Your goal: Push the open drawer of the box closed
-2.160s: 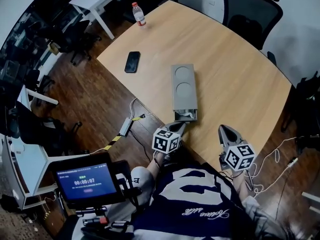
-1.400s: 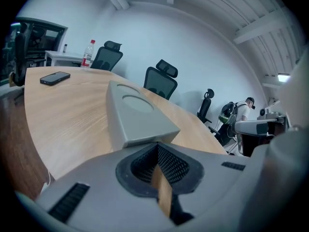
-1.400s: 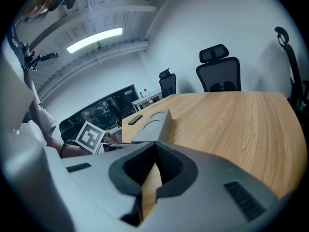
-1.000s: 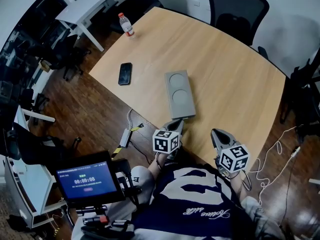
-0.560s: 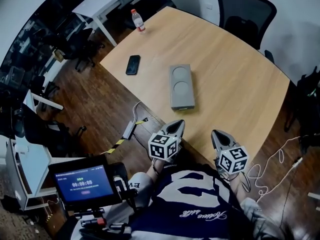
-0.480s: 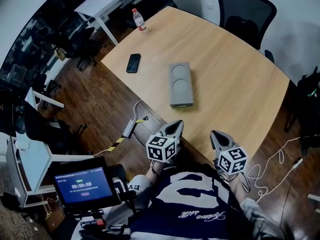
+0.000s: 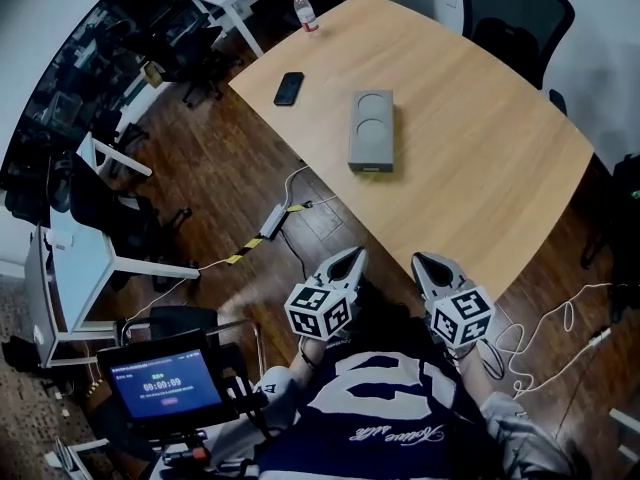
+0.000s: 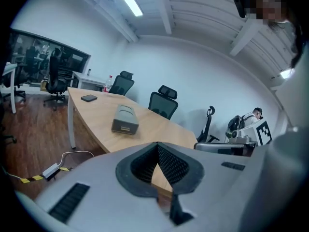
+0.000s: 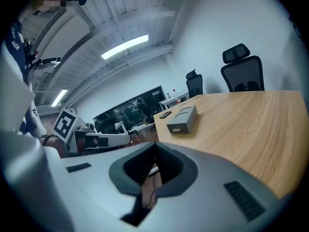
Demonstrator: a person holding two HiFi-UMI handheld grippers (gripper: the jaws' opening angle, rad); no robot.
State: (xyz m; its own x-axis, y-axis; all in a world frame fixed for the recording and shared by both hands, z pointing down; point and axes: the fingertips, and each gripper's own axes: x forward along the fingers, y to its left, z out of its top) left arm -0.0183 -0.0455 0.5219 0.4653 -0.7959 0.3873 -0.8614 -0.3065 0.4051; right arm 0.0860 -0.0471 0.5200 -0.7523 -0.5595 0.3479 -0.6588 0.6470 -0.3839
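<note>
The grey box (image 7: 371, 128) with two round recesses on top lies on the wooden table (image 7: 480, 158). Its drawer front (image 7: 369, 167) sits flush with the body. The same box (image 8: 125, 118) is small and far in the left gripper view, and the box (image 9: 182, 119) is just as distant in the right gripper view. My left gripper (image 7: 352, 253) and right gripper (image 7: 418, 259) hang side by side off the table's near edge, well short of the box. Both are shut and hold nothing. The left gripper (image 8: 157, 144) and right gripper (image 9: 155, 144) each show their tips meeting.
A black phone (image 7: 289, 88) lies left of the box and a water bottle (image 7: 304, 11) stands at the far corner. Office chairs (image 7: 515, 13) stand behind the table. A power strip (image 7: 273, 220) with cables lies on the wood floor, and a monitor (image 7: 162, 383) sits at lower left.
The drawer, open 2.2 s ago with my left gripper at its front, now sits closed. Both grippers have drawn back off the table edge, and the box looks farther away.
</note>
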